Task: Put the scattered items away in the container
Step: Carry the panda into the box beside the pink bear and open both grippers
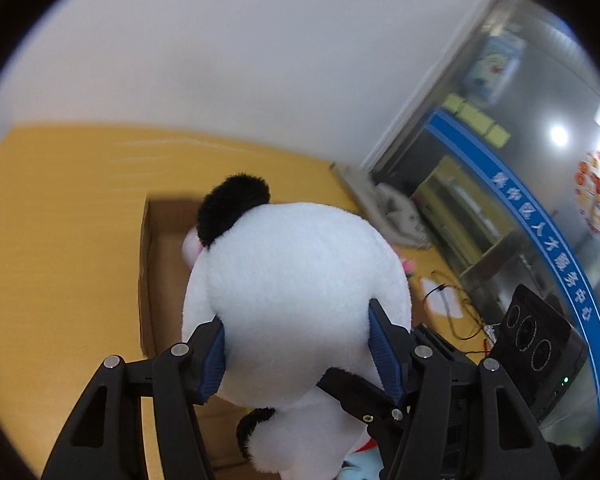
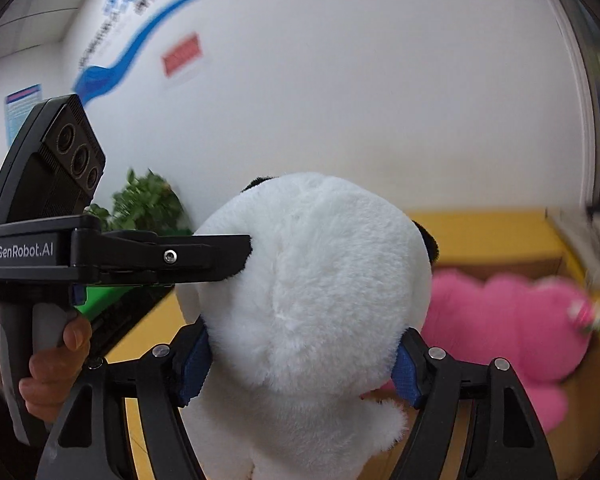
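Observation:
A white plush panda (image 1: 296, 280) with black ears is held up between both grippers, its round head filling each view. My left gripper (image 1: 300, 356) is shut on the head, its blue pads (image 1: 216, 360) sunk into the fur. My right gripper (image 2: 302, 368) is shut on the same head from another side, one blue pad (image 2: 408, 372) showing at the right. The left gripper's finger (image 2: 220, 256) presses on the panda in the right wrist view. Just beyond and below the panda lies an open cardboard box (image 1: 156, 264). A pink plush (image 2: 500, 320) lies inside the box (image 2: 500, 266).
The box sits on a yellow floor (image 1: 60, 240) against a white wall (image 1: 220, 60). A grey cloth (image 1: 400, 212) and thin cables (image 1: 456, 312) lie by a glass door (image 1: 520, 160) at the right. A green plant (image 2: 148, 200) stands by the wall. A hand (image 2: 56, 360) holds the left gripper's handle.

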Tool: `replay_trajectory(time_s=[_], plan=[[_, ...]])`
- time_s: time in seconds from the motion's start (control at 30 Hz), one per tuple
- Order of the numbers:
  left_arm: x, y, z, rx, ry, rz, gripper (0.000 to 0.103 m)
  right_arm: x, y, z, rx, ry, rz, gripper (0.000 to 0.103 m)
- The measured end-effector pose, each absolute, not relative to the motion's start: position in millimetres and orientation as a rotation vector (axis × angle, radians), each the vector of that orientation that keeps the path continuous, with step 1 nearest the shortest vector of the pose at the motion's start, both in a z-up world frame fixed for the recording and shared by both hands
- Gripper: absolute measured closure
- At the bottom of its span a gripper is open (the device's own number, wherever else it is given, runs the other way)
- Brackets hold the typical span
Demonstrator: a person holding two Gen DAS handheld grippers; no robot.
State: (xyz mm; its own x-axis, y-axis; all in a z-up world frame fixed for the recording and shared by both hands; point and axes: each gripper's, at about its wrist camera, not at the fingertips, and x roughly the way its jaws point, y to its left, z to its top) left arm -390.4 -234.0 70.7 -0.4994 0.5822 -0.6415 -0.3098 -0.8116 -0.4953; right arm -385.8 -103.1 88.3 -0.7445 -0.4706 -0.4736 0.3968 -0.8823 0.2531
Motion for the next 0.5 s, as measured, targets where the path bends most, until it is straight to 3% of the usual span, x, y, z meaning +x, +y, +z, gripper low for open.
replay_trajectory(time_s=[0.2, 0.3, 0.37, 0.5], plan=[[-399, -241, -1, -1.314, -0.437, 2.295, 0.04, -410, -134, 11, 1.055, -0.196, -2.529, 0.024], [-394, -249, -1, -1.328, -0.448, 2.299, 0.036, -409, -142, 12, 1.092, -0.166, -2.531, 0.02], [-388, -246, 5, -1.324, -0.404, 2.338, 0.033, -410, -142, 15, 1.125, -0.165, -2.529, 0.01], [-362, -248, 35, -1.252, -0.369, 2.438, 0.032, -399, -134, 29, 1.136, -0.139, -2.514, 0.002]])
